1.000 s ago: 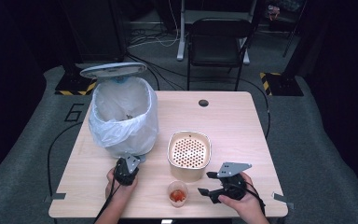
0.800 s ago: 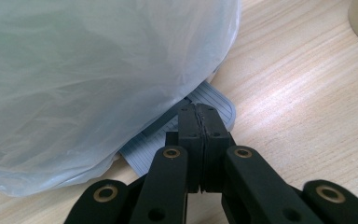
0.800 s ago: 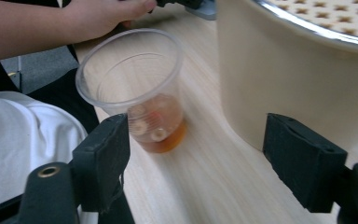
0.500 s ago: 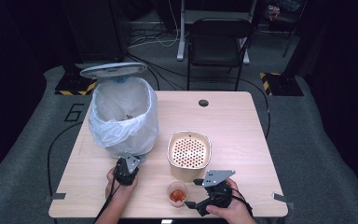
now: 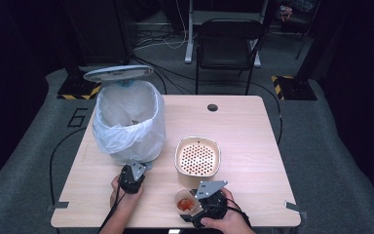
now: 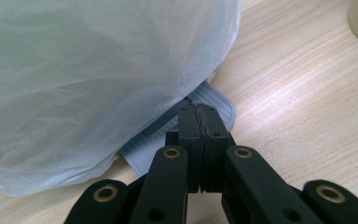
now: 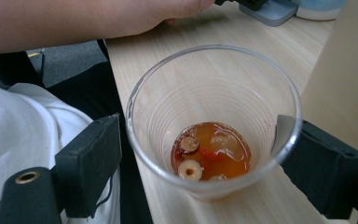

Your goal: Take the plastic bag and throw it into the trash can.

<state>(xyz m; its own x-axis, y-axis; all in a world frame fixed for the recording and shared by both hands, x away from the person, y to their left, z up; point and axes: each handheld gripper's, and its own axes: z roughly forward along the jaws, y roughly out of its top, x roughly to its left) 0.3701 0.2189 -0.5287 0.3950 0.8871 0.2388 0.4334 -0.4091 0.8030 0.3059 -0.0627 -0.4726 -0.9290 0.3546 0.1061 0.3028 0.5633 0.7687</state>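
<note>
Plastic cup (image 7: pixel 213 121), clear and thin-walled, stands at the near edge of the worktop (image 5: pixel 253 126) just in front of the perforated strainer bowl (image 5: pixel 197 156), holding a little amber liquid with fruit slices, so it looks light, easily crushed and ready to spill. Right tongs (image 7: pixel 213 154) have just been opening and now straddle it wide, one pad at each side wall, seemingly not yet pressing; a gentle mid-height hold seems best. Left tongs (image 6: pixel 199 140) stay shut and empty over the grey pedal (image 6: pixel 216 105) of the bag-lined bin (image 5: pixel 129 122).
</note>
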